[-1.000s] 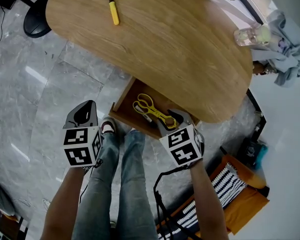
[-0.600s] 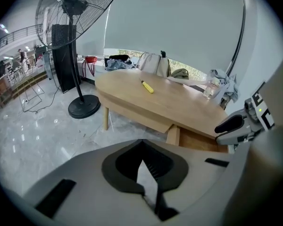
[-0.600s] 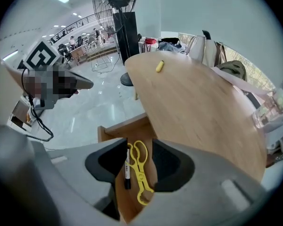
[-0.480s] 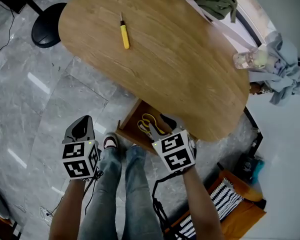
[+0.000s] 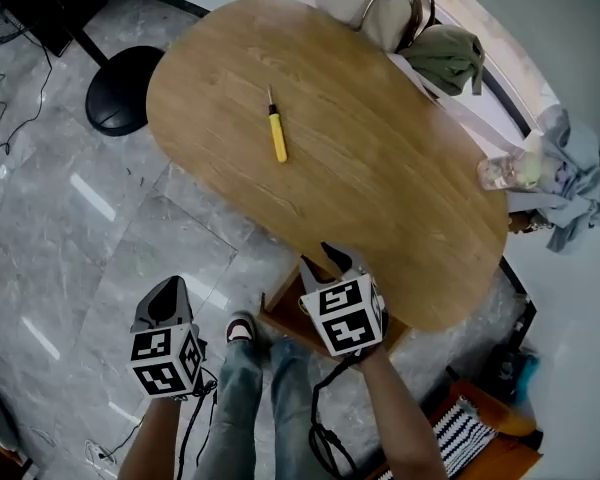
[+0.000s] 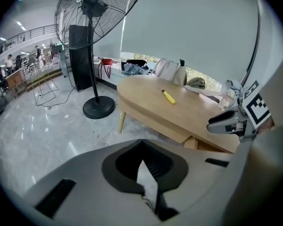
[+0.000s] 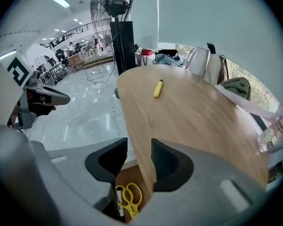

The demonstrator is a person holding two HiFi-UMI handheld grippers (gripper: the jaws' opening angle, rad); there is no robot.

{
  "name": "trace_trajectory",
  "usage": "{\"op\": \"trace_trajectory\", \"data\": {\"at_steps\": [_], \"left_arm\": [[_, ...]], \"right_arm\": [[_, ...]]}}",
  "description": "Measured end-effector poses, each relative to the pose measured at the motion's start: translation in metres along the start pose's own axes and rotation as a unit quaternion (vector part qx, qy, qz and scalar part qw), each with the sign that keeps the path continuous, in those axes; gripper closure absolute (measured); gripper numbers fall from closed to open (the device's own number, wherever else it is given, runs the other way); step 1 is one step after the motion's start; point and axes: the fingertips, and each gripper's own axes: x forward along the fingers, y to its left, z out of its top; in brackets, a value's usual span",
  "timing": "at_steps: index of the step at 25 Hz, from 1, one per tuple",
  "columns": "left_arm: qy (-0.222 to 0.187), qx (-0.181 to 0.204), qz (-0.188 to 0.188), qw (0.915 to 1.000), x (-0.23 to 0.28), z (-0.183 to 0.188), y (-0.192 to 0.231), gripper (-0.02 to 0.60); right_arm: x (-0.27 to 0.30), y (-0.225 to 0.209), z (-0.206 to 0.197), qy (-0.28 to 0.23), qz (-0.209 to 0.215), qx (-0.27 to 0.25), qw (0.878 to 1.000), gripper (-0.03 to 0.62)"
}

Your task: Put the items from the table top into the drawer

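A yellow-handled tool (image 5: pixel 277 140) with a dark tip lies alone on the oval wooden table (image 5: pixel 380 178); it also shows far off as the yellow tool (image 6: pixel 169 97) and the yellow tool (image 7: pixel 158 89). My right gripper (image 5: pixel 334 260) is open and empty at the table's near edge, above the open drawer (image 5: pixel 283 311). In the right gripper view the right gripper (image 7: pixel 139 157) straddles that edge, with yellow scissors (image 7: pixel 128 196) lying in the drawer (image 7: pixel 132 175) below. My left gripper (image 5: pixel 165 302) hangs over the floor left of the drawer, its jaws together and holding nothing.
A standing fan (image 6: pixel 96 13) has its round base (image 5: pixel 120 90) on the floor left of the table. Bags (image 5: pixel 380 8) and a clear plastic cup (image 5: pixel 505 171) sit at the table's far and right edges, grey clothes (image 5: pixel 570 168) beyond. An orange crate (image 5: pixel 495 448) stands at the lower right.
My right gripper has risen from beside the scissors in the drawer to the table's near edge. The scissors stay in the drawer. The left gripper has hardly moved.
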Motion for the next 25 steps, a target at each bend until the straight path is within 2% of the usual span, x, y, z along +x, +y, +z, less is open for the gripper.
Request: {"op": "trace_trajectory", "data": {"at_steps": [7,12,18,25], "left_arm": [[-0.018,-0.034,0.018,0.9991,0.002,0.028,0.026,0.588],[-0.026,-0.032,0.023,0.9989,0.007,0.046,0.037,0.588],[-0.031,-0.035,0.034,0.9983,0.016,0.062,0.048,0.588],[-0.023,-0.043,0.04,0.998,0.029,0.07,0.051,0.588]], "right_arm": [[0.025,-0.004,0.046,-0.028,-0.019,0.012,0.999,0.438],[0.038,-0.008,0.075,-0.046,-0.032,0.011,0.998,0.437],[0.053,-0.024,0.104,-0.067,-0.045,0.032,0.996,0.437],[0.077,-0.043,0.14,-0.077,-0.051,0.051,0.994,0.438]]}}
